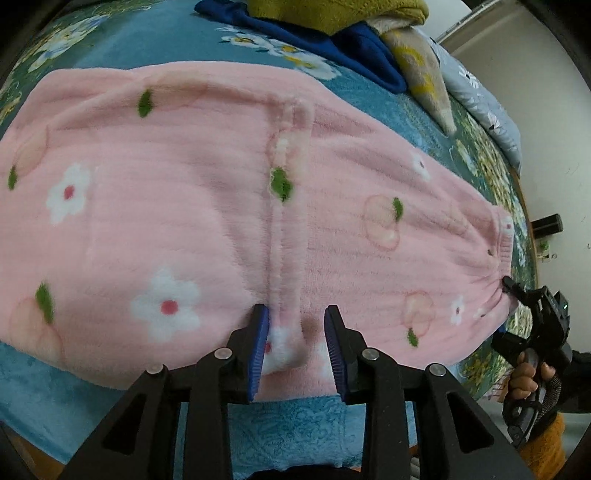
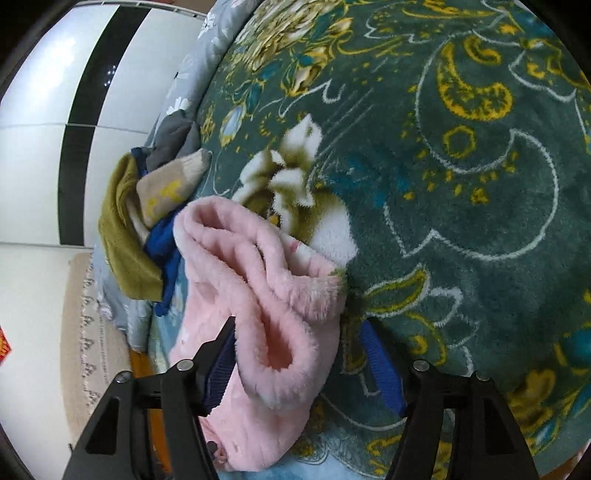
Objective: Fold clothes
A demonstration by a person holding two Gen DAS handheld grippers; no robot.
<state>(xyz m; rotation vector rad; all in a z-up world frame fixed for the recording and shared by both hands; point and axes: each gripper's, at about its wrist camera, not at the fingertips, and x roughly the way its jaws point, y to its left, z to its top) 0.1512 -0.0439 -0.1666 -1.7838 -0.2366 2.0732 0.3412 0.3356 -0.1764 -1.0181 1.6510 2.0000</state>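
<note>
**Pink fleece trousers on bed: grip check before fold**

The pink fleece trousers (image 1: 229,206) lie flat on the floral bed blanket (image 1: 288,424). Left hand-held gripper (image 1: 297,354): jaws part-spread at 6 o'clock, straddling a raised pleat at the near hem without pinching it. Risk: closing here may catch one layer only, skewing the fold. Right hand-held gripper (image 2: 301,363): jaws spread, bunched waistband loose between them, pointing steeply down; in the left view at 4 o'clock. Risk: fleece slips out on lifting.

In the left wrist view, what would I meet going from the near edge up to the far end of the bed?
Left gripper → pink flowered garment → teal floral blanket → pile of clothes.
</note>
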